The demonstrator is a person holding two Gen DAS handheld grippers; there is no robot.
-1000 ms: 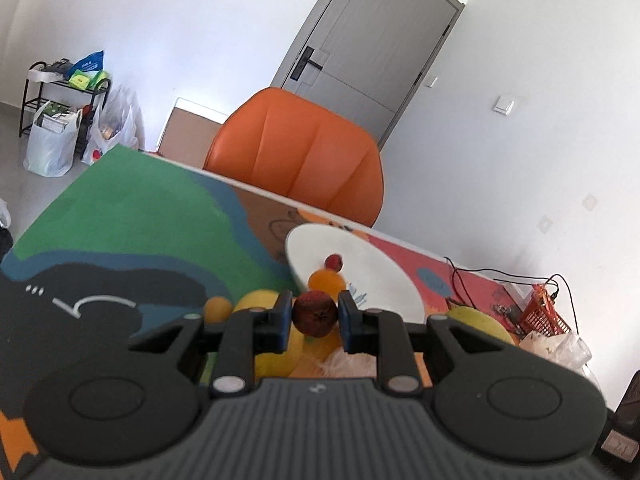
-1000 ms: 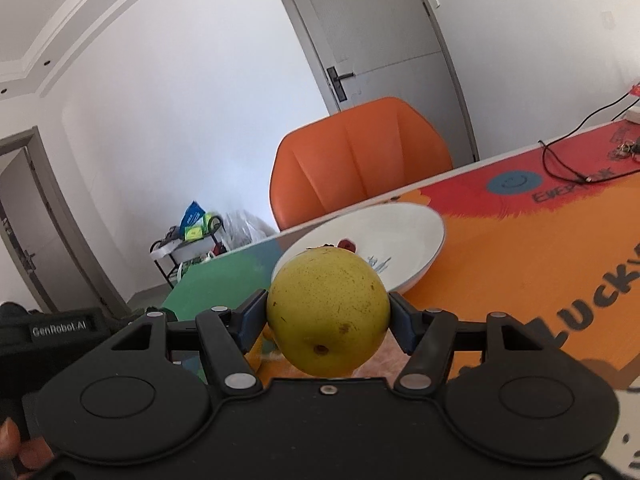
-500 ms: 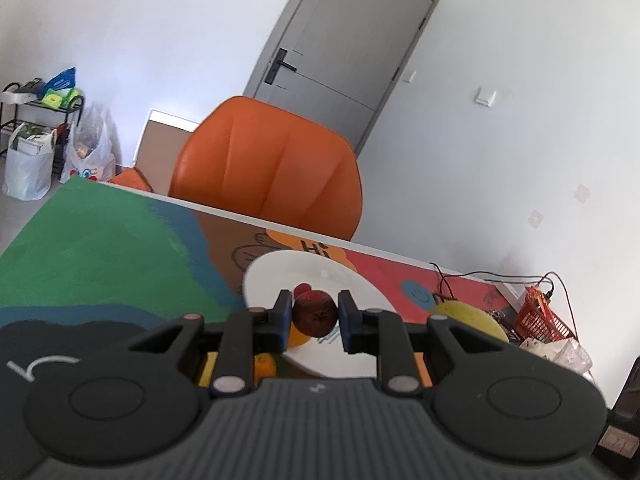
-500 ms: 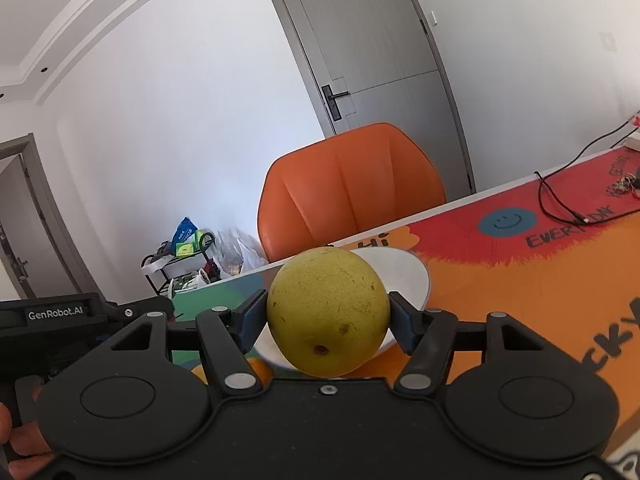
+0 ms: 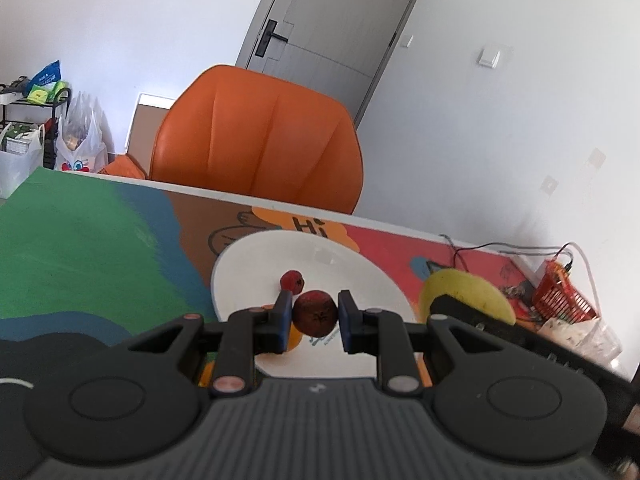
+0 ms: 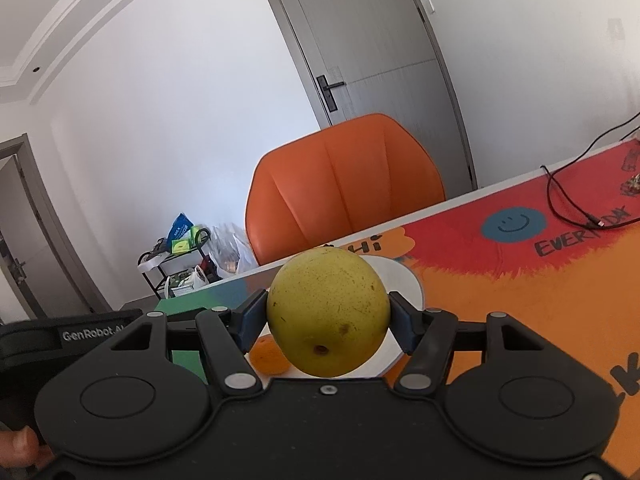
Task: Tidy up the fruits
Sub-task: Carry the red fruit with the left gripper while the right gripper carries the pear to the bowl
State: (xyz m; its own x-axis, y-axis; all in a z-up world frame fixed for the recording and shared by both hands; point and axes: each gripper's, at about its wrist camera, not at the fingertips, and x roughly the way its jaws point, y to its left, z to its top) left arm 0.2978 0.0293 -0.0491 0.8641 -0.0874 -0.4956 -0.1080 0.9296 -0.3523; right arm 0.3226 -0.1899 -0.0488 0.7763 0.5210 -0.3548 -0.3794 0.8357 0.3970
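My left gripper (image 5: 314, 316) is shut on a small dark red fruit (image 5: 315, 313) and holds it above the white plate (image 5: 256, 264). A second small red fruit (image 5: 292, 280) lies on the plate. An orange fruit (image 5: 294, 338) shows just behind the left finger. My right gripper (image 6: 328, 316) is shut on a large yellow pear (image 6: 328, 312) and holds it above the near edge of the plate (image 6: 412, 284). The pear also shows at the right in the left wrist view (image 5: 468, 290). An orange (image 6: 270, 354) lies below it.
The table wears a colourful mat (image 5: 80, 248). An orange chair (image 5: 260, 144) stands behind the far edge. Black cables (image 6: 568, 196) and a red basket (image 5: 564, 292) lie at the right end. A shelf with bags (image 5: 32, 128) stands at the far left.
Both grippers have moved forward over the plate, each still holding its fruit. The plate now sits directly under the left gripper's fruit, and the pear covers most of the plate in the right view.
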